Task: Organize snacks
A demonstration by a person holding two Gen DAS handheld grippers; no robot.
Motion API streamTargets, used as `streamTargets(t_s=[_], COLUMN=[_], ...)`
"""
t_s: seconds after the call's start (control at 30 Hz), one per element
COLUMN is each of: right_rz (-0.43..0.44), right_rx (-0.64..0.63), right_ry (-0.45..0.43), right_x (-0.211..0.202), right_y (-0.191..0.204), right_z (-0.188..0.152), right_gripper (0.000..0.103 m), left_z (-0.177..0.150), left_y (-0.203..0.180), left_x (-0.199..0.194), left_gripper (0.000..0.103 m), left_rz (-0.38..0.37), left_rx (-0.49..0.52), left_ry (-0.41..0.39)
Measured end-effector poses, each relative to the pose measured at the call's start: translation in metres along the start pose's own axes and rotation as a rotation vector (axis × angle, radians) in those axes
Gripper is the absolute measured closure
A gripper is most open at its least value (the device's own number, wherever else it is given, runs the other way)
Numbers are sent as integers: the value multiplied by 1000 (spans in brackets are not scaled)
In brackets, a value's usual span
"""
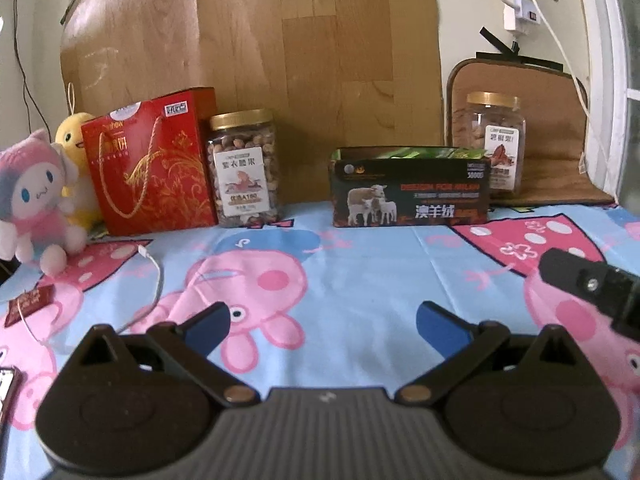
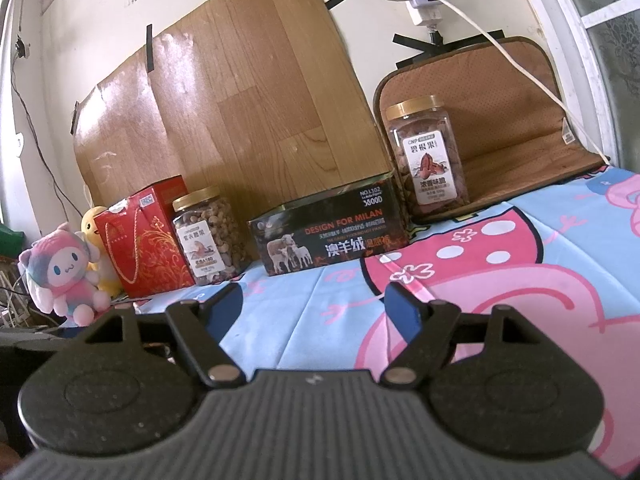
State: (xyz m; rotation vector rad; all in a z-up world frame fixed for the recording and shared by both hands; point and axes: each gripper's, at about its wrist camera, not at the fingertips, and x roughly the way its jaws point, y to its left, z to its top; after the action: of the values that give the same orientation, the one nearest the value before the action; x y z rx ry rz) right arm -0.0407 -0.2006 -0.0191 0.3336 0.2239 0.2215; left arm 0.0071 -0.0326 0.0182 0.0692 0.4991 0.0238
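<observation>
Both tongs spread, empty, facing the snacks.
Nut jar [image 2: 426, 156], upper right: probably rigid, slippery plastic; grip mid-body below the lid.

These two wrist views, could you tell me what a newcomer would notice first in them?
Probably the bright cartoon-pig tablecloth covering the table. Along the back stand a red gift box, a gold-lidded nut jar, an open dark box with sheep printed on it, and a second jar on a brown mat. Both grippers hover open and empty.
</observation>
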Motion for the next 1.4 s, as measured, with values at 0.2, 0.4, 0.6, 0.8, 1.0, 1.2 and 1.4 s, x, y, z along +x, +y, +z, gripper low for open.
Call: streamTargets(t_s=[0.2,0.4,0.6,0.8,1.0,1.2,1.4], right_rz=[8,16,19,21,25,28,31], right_rx=[2,2,2,3,7,9,11], right_ry=[-4,-4,-5,-9,-18,-24,-28], right_x=[-1,-1,-2,-3,-4,-4,-6], right_y=[-1,-1,-2,-1,-1,-2,-2], right_z=[0,0,1,1,1,1,1], right_gripper=[23,22,22,22,21,21,20], left_z=[2,6,10,9,7,5,4], left_y=[-1,0,-4,-7,-7,-6,-4], left_x=[-3,-6,-13,-14,-12,-10,-5], left_gripper=[0,0,0,0,0,0,0], left_rz=[37,83,98,84,83,91,87], left_rx=[-1,13,40,48,44,46,31], left_ry=[13,-1,-8,24,47,61,91])
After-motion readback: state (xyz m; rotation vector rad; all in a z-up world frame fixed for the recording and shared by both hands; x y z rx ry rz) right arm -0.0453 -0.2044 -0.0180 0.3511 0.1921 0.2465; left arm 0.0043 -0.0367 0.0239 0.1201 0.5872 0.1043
